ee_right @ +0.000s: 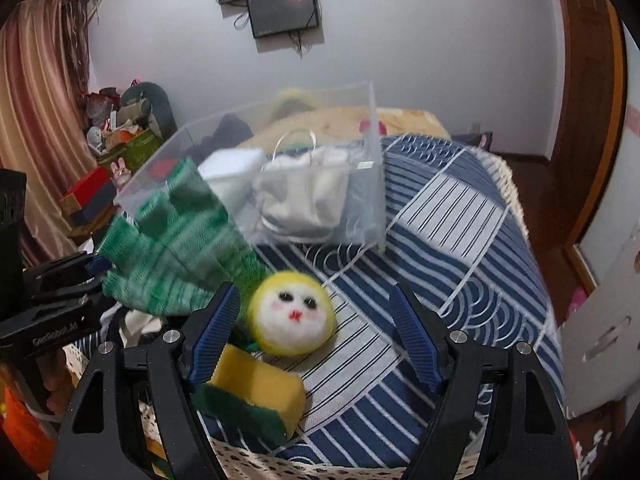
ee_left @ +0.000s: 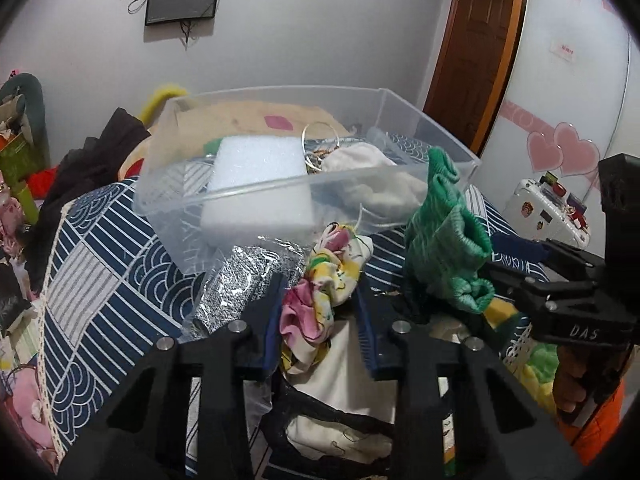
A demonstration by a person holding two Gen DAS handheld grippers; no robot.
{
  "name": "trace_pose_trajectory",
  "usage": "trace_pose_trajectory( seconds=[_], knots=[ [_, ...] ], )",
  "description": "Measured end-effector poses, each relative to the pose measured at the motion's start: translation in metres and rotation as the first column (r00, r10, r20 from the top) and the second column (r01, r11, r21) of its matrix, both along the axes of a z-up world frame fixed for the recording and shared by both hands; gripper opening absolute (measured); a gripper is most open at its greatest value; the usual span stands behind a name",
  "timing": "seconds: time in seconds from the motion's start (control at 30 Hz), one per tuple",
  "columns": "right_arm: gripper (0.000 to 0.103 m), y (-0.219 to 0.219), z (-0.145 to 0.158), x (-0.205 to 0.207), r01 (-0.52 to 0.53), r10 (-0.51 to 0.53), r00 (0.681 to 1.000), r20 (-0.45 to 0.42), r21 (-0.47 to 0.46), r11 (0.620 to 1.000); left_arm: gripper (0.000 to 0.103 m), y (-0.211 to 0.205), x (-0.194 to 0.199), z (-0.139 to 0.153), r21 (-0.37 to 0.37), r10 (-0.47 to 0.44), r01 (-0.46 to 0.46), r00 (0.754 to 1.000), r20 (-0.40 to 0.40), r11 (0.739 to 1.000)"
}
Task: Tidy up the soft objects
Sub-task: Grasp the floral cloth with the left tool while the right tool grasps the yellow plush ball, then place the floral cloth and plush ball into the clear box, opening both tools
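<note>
At the left of the left wrist view, the blue-patterned bed cover (ee_left: 112,264) carries a clear plastic bin (ee_left: 168,160), which already holds a white foam block (ee_left: 256,184) and pale cloth. Just in front of the bin lies a crinkled silver-speckled bag (ee_left: 240,280).

Next comes the left gripper (ee_left: 320,284), set to a narrow gap with a crumpled floral cloth (ee_left: 340,264) between its pads. I cannot tell whether the cloth is pinched or only lies there. It looks light and limp, so it would sag and trail; it is best taken at the bunched middle.

To the right, a green knit piece (ee_left: 444,232) stands raised by the bin's near corner. It meets the tip of the opposite gripper in each view, but which one holds it is unclear. It is stretchy and floppy and may snag on the bin rim.

In the right wrist view, the right gripper (ee_right: 314,290) is spread wide and holds nothing. A yellow-and-white plush face ball (ee_right: 294,316) sits low between its fingers, and a yellow-green sponge (ee_right: 256,388) lies by the left finger. Both look light and squashy, so a grip across the ball's middle should hold.
</note>
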State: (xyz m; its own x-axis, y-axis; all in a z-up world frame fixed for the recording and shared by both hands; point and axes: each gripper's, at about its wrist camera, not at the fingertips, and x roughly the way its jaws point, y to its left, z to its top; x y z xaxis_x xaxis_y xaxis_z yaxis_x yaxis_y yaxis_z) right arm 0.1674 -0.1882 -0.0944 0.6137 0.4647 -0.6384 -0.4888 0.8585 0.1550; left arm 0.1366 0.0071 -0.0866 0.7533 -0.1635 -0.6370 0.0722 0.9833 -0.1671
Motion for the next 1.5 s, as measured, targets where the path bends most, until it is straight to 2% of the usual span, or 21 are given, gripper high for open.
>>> trace_pose_trajectory(
  seconds=[0.1, 0.17, 0.23, 0.27, 0.4, 0.63, 1.07, 1.5],
  knots=[
    [0.073, 0.006, -0.005, -0.001, -0.015, 0.015, 1.000, -0.022, 0.000, 1.000, 0.021, -0.001, -0.001, -0.002, 0.002, -0.001, 0.001, 1.000, 0.013, 1.000],
    [0.066, 0.008, -0.007, -0.001, -0.025, 0.025, 0.999, -0.035, -0.003, 1.000, 0.014, -0.001, -0.001, -0.002, 0.004, -0.003, 0.003, 1.000, 0.017, 1.000],
    [0.047, 0.009, -0.009, 0.000, -0.035, 0.035, 0.998, -0.052, -0.002, 0.999, 0.013, 0.000, -0.001, -0.002, 0.000, 0.000, 0.000, 1.000, 0.020, 1.000],
    [0.043, 0.009, -0.009, 0.001, -0.043, 0.043, 0.997, -0.061, 0.002, 0.999, 0.012, 0.001, -0.002, -0.002, -0.004, 0.001, -0.001, 1.000, 0.022, 1.000],
    [0.042, 0.008, -0.006, -0.003, -0.040, 0.041, 0.998, -0.046, 0.007, 0.999, 0.010, 0.006, -0.005, 0.003, -0.016, 0.009, -0.008, 0.999, 0.040, 1.000],
    [0.042, 0.000, 0.013, -0.009, -0.011, 0.011, 1.000, 0.029, 0.012, 1.000, 0.009, 0.010, -0.012, 0.019, -0.023, 0.009, -0.007, 0.997, 0.083, 1.000],
    [0.042, 0.004, 0.055, -0.006, -0.006, -0.001, 0.989, 0.145, 0.051, 0.999, 0.009, 0.015, -0.026, 0.069, -0.020, 0.026, -0.022, 0.977, 0.210, 1.000],
    [0.042, 0.019, 0.085, 0.013, 0.000, -0.016, 0.973, 0.228, 0.069, 0.998, 0.009, 0.028, -0.004, 0.099, 0.000, 0.087, -0.091, 0.957, 0.277, 0.996]
  ],
)
